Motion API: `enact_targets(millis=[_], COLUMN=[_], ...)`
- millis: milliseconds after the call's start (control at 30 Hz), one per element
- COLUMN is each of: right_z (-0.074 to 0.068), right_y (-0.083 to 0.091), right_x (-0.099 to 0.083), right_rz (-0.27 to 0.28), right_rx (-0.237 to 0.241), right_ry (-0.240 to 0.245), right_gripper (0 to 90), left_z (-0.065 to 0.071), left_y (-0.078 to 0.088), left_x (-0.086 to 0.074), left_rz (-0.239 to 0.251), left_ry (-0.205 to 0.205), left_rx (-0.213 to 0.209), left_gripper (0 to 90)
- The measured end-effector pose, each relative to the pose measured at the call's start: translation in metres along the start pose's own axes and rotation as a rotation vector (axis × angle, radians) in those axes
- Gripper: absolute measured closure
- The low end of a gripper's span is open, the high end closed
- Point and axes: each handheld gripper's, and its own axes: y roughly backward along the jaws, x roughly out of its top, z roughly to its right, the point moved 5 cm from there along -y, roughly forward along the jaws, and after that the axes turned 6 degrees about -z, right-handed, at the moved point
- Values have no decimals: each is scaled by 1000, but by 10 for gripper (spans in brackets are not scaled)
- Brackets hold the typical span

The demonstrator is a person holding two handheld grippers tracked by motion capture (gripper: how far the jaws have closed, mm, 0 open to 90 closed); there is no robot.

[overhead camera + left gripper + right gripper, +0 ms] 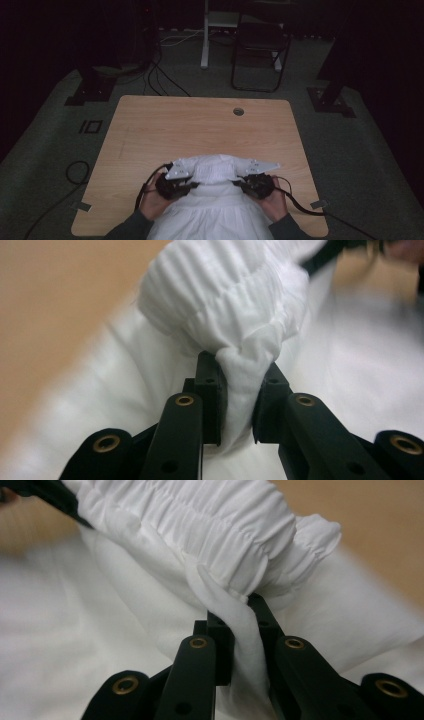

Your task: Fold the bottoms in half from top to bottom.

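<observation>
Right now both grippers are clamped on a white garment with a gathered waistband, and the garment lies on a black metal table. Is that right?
Not quite: the table is light wood, not black metal, as the high view shows. The rest holds: the left gripper and the right gripper are each clamped on a pinch of the white garment by its gathered waistband.

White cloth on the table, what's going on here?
A person holds a gripper in each hand and has both clamped on a white garment with a gathered, elasticated band. The left gripper pinches a bunch of fabric just below that band, and the right gripper does the same on the other side. In the high view the garment lies at the near edge of the wooden table, with the band end pointing away from the person. It looks like spreading or folding, but which one is unclear.
</observation>
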Motion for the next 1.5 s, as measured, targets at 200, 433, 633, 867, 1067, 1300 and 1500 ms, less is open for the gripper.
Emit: enact_targets(millis=[200,433,633,867,1067,1300,1500], right_z=[-16,-9,15,51,79,112,133], right_y=[-26,-46,-61,-80,-95,-113,-126], right_x=[-40,-36,-18,4,24,48,67], right_rz=[-128,-170,-155,-119,-103,-89,-85], right_rx=[31,-40,-70,-38,-72,-83,-122], right_ry=[-1,41,15,-78,-107,-191,-259], right_gripper=[828,827,829,831,831,830,831], left_z=[7,-16,-45,-84,-115,-152,-173], left_y=[-34,-43,-54,-66,-79,-92,-104], left_x=[-39,-31,-17,2,21,43,61], left_rz=[-142,-121,-107,-116,-122,-163,-199], left_ry=[-57,-48,-57,-61,-53,-48,-9], left_rx=[49,78,110,136,179,238,307], left_gripper=[768,773,773,772,771,769,769])
